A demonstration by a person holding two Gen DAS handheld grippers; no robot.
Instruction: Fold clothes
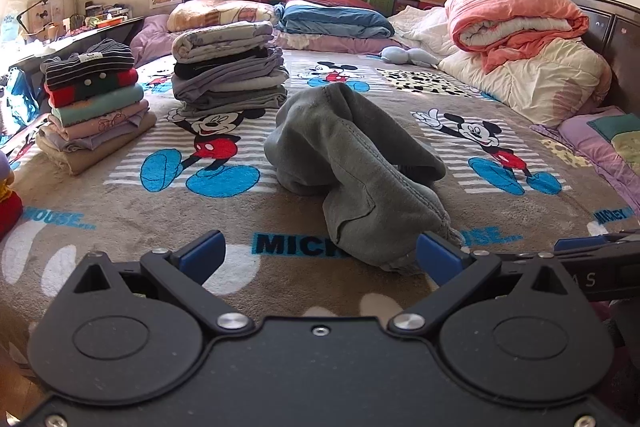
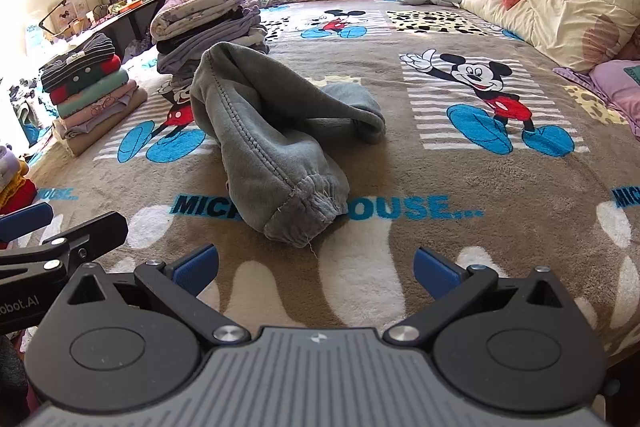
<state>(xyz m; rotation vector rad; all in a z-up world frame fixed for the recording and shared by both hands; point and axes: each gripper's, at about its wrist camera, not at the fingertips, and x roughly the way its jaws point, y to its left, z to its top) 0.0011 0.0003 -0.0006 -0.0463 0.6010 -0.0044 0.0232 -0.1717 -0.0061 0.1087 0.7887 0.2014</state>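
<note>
Crumpled grey sweatpants (image 1: 352,163) lie in a heap on the Mickey Mouse blanket (image 1: 120,211) that covers the bed. One leg with an elastic cuff (image 2: 308,211) points toward me in the right wrist view, where the sweatpants (image 2: 260,131) lie just ahead. My left gripper (image 1: 320,253) is open and empty, close to the near end of the pants. My right gripper (image 2: 316,267) is open and empty, just short of the cuff. The left gripper's side shows at the left of the right wrist view (image 2: 60,243).
Two stacks of folded clothes stand at the left: a colourful one (image 1: 94,107) and a grey one (image 1: 228,67). Folded quilts and pillows (image 1: 516,27) line the far and right side of the bed. A cluttered desk (image 1: 60,31) is at the far left.
</note>
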